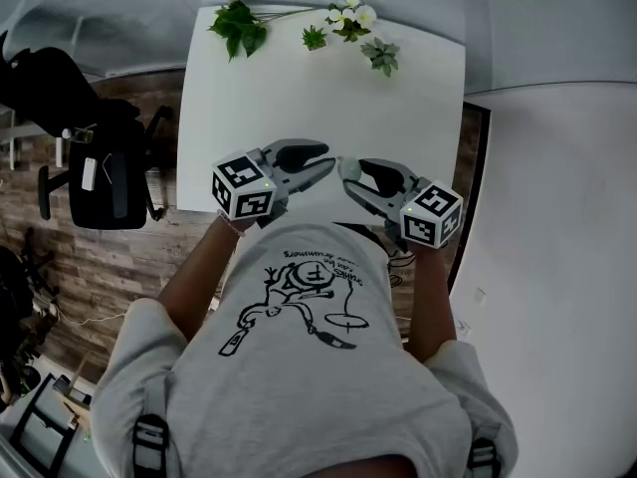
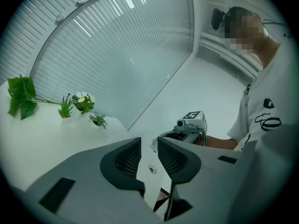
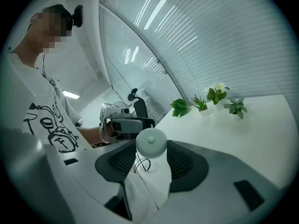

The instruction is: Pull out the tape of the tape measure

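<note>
The right gripper (image 3: 150,158) is clamped on a small round white tape measure (image 3: 151,143), which sits upright between its dark ribbed pads with its centre button facing the camera and a thin black cord loop (image 3: 140,165) hanging beneath it. The left gripper (image 2: 148,158) faces it tip to tip just above the near edge of the white rectangular table (image 1: 299,98); its jaws stand narrowly apart with nothing gripped between them. No tape can be seen drawn out of the case. Small green potted plants (image 1: 350,20) line the far edge of the table, well apart from both grippers.
</note>
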Motion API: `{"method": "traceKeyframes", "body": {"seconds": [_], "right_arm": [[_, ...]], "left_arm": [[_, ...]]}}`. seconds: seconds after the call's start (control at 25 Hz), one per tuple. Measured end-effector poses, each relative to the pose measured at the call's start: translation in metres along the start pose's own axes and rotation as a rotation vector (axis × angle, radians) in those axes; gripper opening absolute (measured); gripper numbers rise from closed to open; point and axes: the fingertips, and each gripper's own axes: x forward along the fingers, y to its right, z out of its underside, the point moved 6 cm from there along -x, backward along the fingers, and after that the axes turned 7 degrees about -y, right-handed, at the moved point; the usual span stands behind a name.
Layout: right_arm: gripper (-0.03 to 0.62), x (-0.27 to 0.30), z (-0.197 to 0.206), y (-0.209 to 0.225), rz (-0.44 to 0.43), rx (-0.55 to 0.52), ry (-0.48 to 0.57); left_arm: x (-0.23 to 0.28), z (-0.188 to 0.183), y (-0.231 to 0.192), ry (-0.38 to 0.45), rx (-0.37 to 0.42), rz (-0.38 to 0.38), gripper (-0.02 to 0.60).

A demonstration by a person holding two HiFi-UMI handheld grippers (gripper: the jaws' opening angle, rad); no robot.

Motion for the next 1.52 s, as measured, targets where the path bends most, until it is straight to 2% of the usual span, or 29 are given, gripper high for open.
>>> {"method": "traceKeyframes", "body": {"seconds": [0.2,0.4,0.6,1.52], "right_arm": [[0.218,0.003,0.000,-0.004,-0.032,-0.010,-0.017],[0.218,0.004,-0.001,-0.006,-0.047,-0.021,-0.034],[0.218,0.004,0.000,-0.004,-0.068,-0.020,-0.042],[0.218,0.001,0.014,0.011,-0.071,0.135,-0.085]], "left_arm": [[0.002,-0.002,0.005,0.009,-0.003,0.055,0.103],[0.004,-0.002,0.007,0.007,-0.016,0.107,0.063],[0.005,-0.001,0.005,-0.006,-0.018,0.122,0.031],[-0.002,0.011,-0.012,-0.064,-0.101,0.053,0.021]]}}
